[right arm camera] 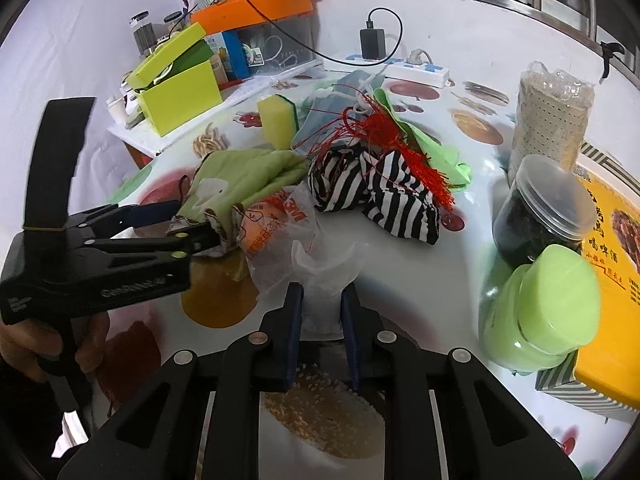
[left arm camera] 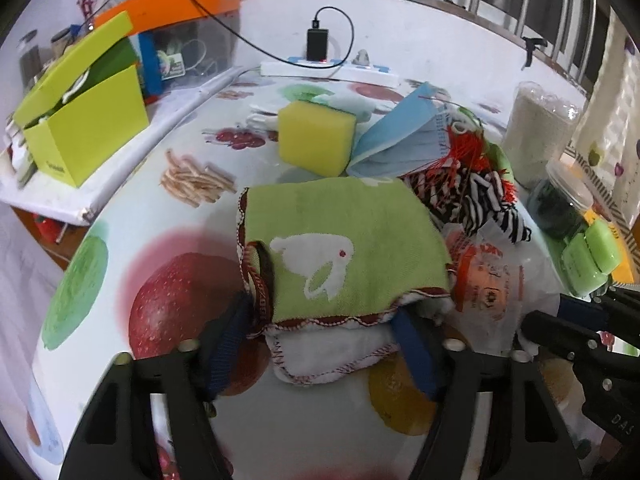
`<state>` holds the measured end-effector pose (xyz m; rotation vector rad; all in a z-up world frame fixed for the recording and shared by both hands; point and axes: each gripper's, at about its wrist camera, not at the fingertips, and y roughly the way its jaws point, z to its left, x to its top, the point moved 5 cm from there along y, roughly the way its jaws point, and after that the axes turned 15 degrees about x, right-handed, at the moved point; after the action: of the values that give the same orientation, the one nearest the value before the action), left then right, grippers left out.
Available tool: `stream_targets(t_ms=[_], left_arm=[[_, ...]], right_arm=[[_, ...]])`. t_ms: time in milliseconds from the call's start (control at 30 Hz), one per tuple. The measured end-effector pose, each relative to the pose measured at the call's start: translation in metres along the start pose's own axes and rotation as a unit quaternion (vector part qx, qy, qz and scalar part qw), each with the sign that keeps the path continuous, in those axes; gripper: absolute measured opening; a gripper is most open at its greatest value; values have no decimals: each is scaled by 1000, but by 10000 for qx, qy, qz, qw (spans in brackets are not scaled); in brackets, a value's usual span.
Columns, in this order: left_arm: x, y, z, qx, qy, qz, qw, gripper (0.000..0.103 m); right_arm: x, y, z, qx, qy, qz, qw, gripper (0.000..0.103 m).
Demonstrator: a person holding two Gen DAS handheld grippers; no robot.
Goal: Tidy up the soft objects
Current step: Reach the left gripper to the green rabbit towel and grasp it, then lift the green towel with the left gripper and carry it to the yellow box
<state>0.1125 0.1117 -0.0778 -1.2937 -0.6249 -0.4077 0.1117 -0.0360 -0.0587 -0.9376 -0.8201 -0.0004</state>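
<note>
A folded green towel with a white rabbit (left arm camera: 352, 240) lies on the fruit-print tablecloth (left arm camera: 168, 216). My left gripper (left arm camera: 320, 344) straddles its near edge; both fingers touch the edges and the cloth is not squeezed. The right wrist view shows the left gripper (right arm camera: 188, 224) at the towel (right arm camera: 248, 172) corner. My right gripper (right arm camera: 320, 316) is shut on a white plastic bag with orange print (right arm camera: 280, 232). Behind lie a yellow sponge (left arm camera: 316, 140), a blue face mask (left arm camera: 400, 136), a black-and-white striped cloth (right arm camera: 384, 196) and a red tassel (right arm camera: 400, 148).
A lime box (left arm camera: 88, 132) and an orange-lidded bin (left arm camera: 180, 0) stand at the back left, a power strip (left arm camera: 328, 68) with a charger at the back. At the right are a dark jar (right arm camera: 540, 208), a green jar (right arm camera: 548, 312), a wrapped roll (right arm camera: 552, 116) and a yellow box (right arm camera: 616, 240).
</note>
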Motion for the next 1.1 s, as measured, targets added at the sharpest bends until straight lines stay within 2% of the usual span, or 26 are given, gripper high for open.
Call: stream_targets(t_ms=[33,67,133,233,367,733,1100], left_arm=[[1,-1,0,-38,17,-25,10000,43],[0,-1,-1,-75,35,-37,10000,39],[-1,-4,-2,-147,60,-70,9998,23],[-4,-10,-1,-154,-15,-90,9998,20],[-10,-22,7,-187,-160,-144,9996,19],[-3,-74,24,-75,-314,-718,9969,19],[9,-119,9,-261,-207,-1131,9930,19]], right_arm=[[0,-1,1,4,-3,-10,10000,20],[0,-2,1,9,-7,-22,10000,20],[-1,-5,2,10,-27,-49,10000,20],[-1,-10,3,-3,-51,-102,9999,20],[-3,-19,5,-28,-68,-191,9998,20],[-7,-42,14,-35,-106,-431,9990,20],[-4,-72,19,-101,-165,-754,9970,20]])
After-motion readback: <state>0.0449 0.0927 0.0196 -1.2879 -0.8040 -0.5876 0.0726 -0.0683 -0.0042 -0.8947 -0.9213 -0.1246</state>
